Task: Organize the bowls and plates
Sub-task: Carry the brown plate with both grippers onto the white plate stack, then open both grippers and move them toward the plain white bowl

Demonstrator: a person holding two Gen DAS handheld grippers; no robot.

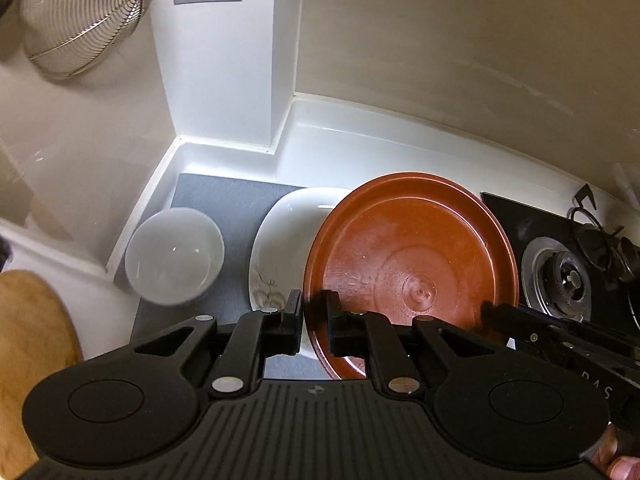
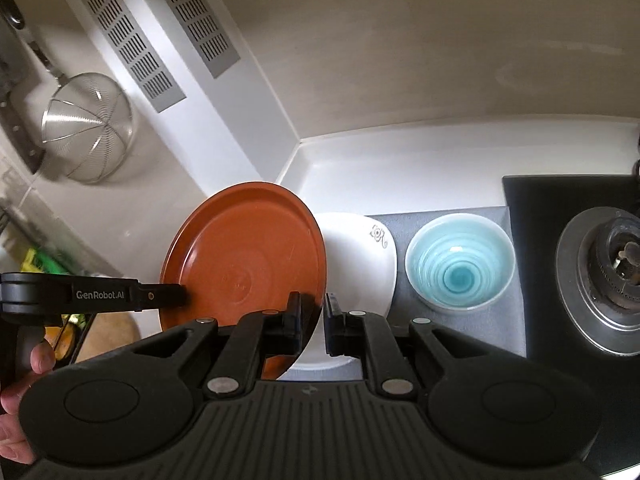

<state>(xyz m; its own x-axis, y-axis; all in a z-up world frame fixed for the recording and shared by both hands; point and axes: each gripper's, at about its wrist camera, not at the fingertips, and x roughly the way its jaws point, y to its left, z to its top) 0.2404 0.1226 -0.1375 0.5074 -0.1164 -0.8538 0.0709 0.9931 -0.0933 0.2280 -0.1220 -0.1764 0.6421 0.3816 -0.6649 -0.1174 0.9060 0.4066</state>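
both grippers, left (image 1: 314,312) & right (image 2: 312,314), clamp brown plate (image 1: 412,256) rim, above white plate (image 1: 288,236).

Soft even daylight, fisheye-bent dark corners, motion-blurred edges, mild glare

Landmark: white plate (image 2: 362,264) on the grey mat (image 2: 460,328). Above it, the tilted brown plate (image 2: 248,256) blocks access. Blue bowl (image 2: 459,264) stands just beside it, stove burner (image 2: 612,280) beyond. White counter (image 2: 400,168) behind it lies open to the wall.
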